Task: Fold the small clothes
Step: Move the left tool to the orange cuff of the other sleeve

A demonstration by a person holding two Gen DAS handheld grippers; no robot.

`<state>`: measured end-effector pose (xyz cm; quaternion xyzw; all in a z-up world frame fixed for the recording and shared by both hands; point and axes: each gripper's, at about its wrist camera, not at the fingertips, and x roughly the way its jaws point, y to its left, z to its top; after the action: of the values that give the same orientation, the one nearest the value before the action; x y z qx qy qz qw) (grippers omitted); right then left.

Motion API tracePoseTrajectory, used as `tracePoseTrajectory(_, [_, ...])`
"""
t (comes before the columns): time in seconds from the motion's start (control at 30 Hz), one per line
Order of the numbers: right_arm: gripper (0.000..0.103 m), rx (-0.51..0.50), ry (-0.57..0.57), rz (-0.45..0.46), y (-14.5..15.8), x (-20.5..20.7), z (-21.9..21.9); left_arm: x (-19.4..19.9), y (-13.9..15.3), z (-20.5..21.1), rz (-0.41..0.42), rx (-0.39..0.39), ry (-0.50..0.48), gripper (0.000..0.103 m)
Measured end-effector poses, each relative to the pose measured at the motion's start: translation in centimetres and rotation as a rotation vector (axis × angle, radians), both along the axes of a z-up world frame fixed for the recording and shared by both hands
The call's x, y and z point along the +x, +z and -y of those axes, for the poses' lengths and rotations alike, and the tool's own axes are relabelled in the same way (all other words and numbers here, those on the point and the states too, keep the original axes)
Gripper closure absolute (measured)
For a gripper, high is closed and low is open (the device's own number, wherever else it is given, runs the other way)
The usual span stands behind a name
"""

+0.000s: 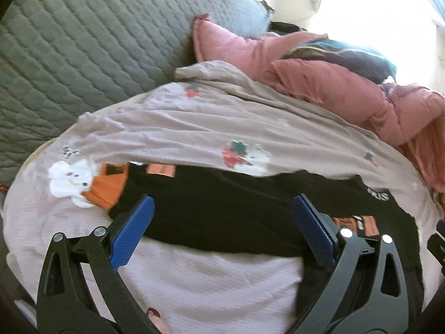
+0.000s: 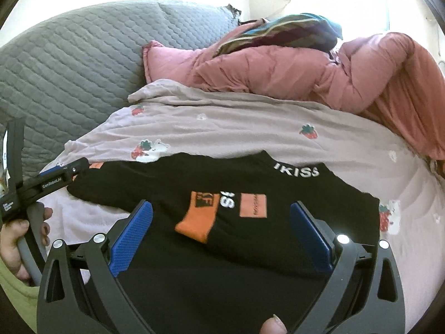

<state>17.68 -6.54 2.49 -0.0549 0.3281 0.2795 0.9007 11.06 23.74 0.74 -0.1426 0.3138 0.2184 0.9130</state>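
Note:
A small black garment (image 2: 250, 222) with orange patches and white "IKISS" lettering lies flat on a pale pink blanket (image 2: 222, 130). It also shows in the left wrist view (image 1: 217, 208). My right gripper (image 2: 221, 208) is open and empty, its blue pads wide apart just above the garment's middle. My left gripper (image 1: 222, 203) is open and empty, hovering over the garment's left sleeve end. In the right wrist view the left gripper (image 2: 61, 171) shows from the side at the garment's left edge, held by a hand.
A pink quilted jacket (image 2: 278, 72) with a striped dark cloth (image 2: 278, 32) on top is heaped at the back right. A grey quilted cushion (image 2: 69, 64) lies at the back left. The blanket carries strawberry and white bear prints (image 1: 72, 181).

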Motion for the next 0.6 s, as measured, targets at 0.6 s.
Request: tracePoseTrajectory(0.6, [0.005,-0.009,0.082,0.044,-0.4,1.1,-6.9,-1.5,-1.9,-6.0,-0.033,-0.055,0.213,0.010])
